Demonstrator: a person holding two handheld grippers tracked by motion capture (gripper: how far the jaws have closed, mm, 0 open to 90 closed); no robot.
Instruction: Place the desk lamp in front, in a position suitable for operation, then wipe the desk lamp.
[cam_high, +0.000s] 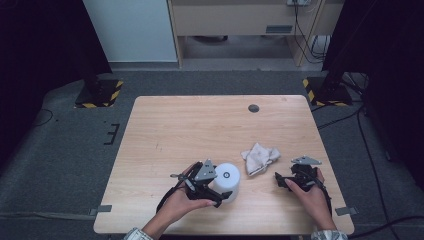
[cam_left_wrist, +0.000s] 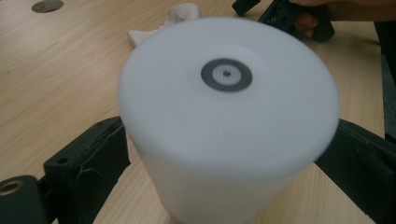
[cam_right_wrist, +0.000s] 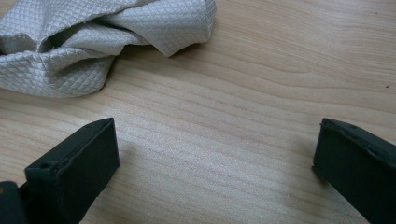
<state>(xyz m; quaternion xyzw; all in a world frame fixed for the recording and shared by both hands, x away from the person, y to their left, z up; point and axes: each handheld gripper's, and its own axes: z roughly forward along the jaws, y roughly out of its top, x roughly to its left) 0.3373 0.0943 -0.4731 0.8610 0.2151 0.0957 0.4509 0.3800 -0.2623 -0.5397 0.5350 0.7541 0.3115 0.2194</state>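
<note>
A white cylinder (cam_high: 228, 176) with a small grey ring on its flat top stands upright on the wooden table (cam_high: 200, 125) near the front edge. My left gripper (cam_high: 224, 184) reaches around it from the left. In the left gripper view its two black jaws stand spread wide, one close by each side of the cylinder (cam_left_wrist: 226, 107). A crumpled white cloth (cam_high: 259, 157) lies to the right of the cylinder. My right gripper (cam_high: 282, 181) rests low at the front right, open, its jaws over bare wood just short of the cloth (cam_right_wrist: 93, 42).
A round grey grommet (cam_high: 253, 108) sits in the tabletop at the back. Two black stands with yellow-striped bases (cam_high: 100, 95) flank the table's far corners on the grey floor. Bare wood stretches across the table's back and left.
</note>
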